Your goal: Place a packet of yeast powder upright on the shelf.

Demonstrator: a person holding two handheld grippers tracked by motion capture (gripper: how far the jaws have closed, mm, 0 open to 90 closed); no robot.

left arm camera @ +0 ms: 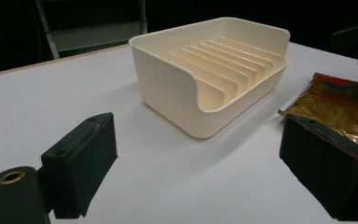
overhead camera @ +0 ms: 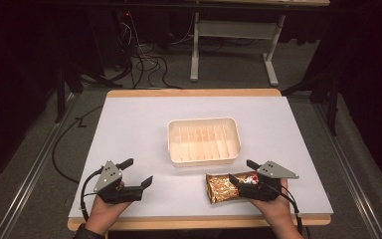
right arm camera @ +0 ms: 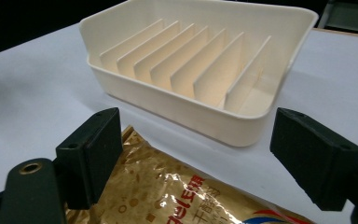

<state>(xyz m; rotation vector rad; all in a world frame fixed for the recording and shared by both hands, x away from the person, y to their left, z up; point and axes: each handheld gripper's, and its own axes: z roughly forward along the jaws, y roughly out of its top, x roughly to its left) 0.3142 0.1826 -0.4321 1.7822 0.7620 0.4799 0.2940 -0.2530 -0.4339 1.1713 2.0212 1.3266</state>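
Left gripper [overhead camera: 135,172] jaws apart, nothing between, low over white desk [overhead camera: 129,129]. Right gripper [overhead camera: 242,171] jaws apart too, straddling near end of gold snack packet [overhead camera: 222,187]; packet flat on desk under them, not clamped. Cream slotted tray [overhead camera: 204,141] just ahead of right jaws, ahead and to right of left jaws. Packet beside tray, not touching.

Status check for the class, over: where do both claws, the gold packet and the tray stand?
Left claw open, nothing held. Right claw open over the gold packet, not gripping. Slotted cream tray empty, mid-table. Nothing between packet and tray.
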